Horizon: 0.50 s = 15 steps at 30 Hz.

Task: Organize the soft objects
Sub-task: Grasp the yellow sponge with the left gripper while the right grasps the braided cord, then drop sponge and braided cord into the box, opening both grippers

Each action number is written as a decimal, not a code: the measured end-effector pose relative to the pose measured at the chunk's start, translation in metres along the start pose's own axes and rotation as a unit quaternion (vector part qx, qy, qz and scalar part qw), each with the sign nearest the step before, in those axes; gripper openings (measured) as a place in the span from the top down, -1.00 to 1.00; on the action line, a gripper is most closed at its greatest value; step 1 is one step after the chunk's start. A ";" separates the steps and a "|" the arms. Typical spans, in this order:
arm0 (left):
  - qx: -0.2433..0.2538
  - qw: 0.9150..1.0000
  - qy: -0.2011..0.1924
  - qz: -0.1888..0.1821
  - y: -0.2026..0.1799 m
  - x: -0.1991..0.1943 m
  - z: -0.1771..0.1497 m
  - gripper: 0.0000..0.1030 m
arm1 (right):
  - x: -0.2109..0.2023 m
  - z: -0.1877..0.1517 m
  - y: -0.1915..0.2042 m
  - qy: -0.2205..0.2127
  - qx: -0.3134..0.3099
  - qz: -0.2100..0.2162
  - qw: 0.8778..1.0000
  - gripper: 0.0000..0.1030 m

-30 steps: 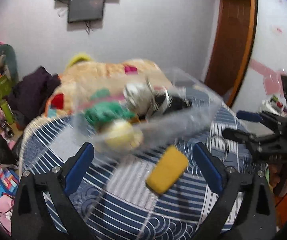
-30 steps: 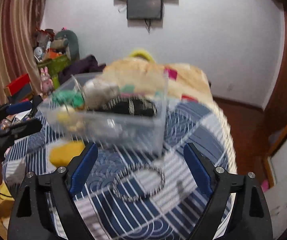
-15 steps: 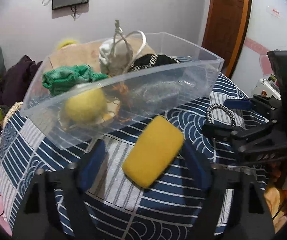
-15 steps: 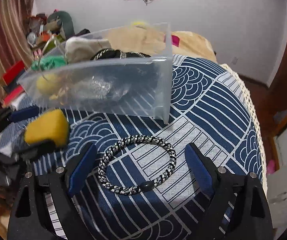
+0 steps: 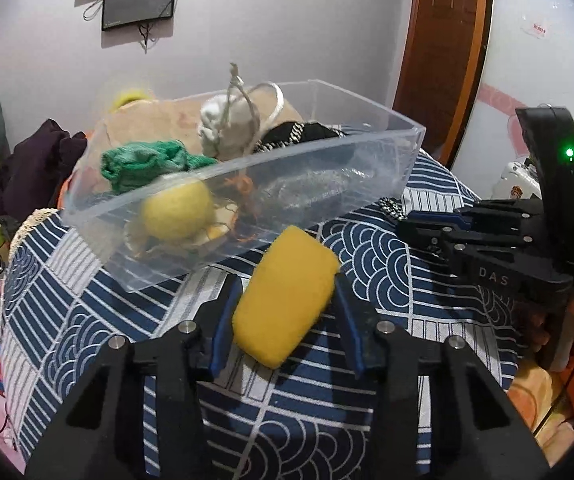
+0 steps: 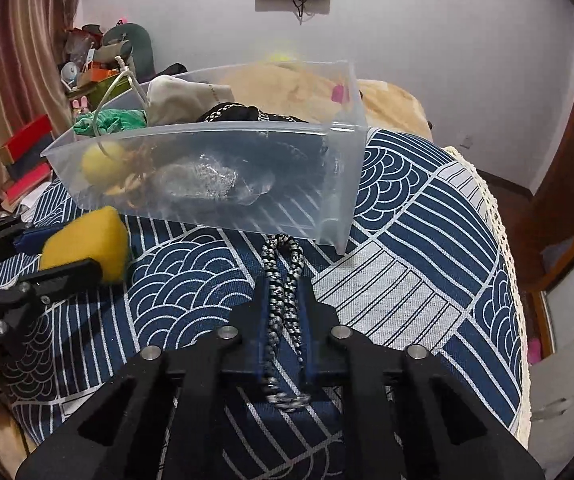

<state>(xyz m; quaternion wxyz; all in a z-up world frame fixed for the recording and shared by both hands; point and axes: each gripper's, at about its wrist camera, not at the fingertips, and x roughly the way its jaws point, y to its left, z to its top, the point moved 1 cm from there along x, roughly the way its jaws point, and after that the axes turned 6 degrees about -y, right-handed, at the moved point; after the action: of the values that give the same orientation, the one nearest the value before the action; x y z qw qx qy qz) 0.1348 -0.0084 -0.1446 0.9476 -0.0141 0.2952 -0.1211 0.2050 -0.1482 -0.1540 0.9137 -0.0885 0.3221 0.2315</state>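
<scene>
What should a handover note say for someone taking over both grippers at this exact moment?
Left gripper: shut on the yellow sponge, low over the tablecloth.
Right gripper: shut on the braided cord loop.
Clear bin: just ahead, already holding a green knit cloth, yellow ball, white pouch and black item.
Left: lift both pieces and drop them into the bin.
</scene>
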 end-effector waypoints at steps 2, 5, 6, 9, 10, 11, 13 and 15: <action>-0.001 1.000 -0.009 0.005 0.003 -0.007 0.003 0.12 | -0.003 0.003 0.001 -0.008 0.000 0.006 1.000 0.77; -0.005 0.999 -0.030 0.010 0.008 -0.019 0.009 0.12 | -0.021 0.003 -0.001 -0.033 0.005 0.022 0.999 0.77; -0.007 0.999 -0.037 0.012 0.009 -0.023 0.011 0.12 | -0.026 0.005 0.001 -0.041 0.002 0.021 0.999 0.77; -0.011 0.998 -0.062 0.019 0.014 -0.039 0.020 0.12 | -0.044 0.013 0.004 -0.066 -0.003 0.024 0.998 0.77; -0.010 0.997 -0.070 0.022 0.015 -0.043 0.024 0.12 | -0.051 0.016 0.006 -0.077 -0.005 0.024 0.997 0.77; -0.008 0.996 -0.081 0.027 0.015 -0.048 0.028 0.12 | -0.053 0.023 0.011 -0.087 -0.007 0.023 0.996 0.77; -0.005 0.995 -0.099 0.034 0.017 -0.056 0.038 0.12 | -0.065 0.034 0.016 -0.110 -0.011 0.018 0.994 0.77; -0.005 0.992 -0.117 0.040 0.021 -0.062 0.050 0.12 | -0.073 0.040 0.017 -0.128 -0.015 0.016 0.992 0.77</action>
<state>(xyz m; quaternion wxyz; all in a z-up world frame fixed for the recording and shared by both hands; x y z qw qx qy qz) 0.1176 0.0243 -0.0709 0.9798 -0.0206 0.1828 -0.0789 0.1684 -0.1474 -0.0767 0.9421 -0.0662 0.2005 0.2605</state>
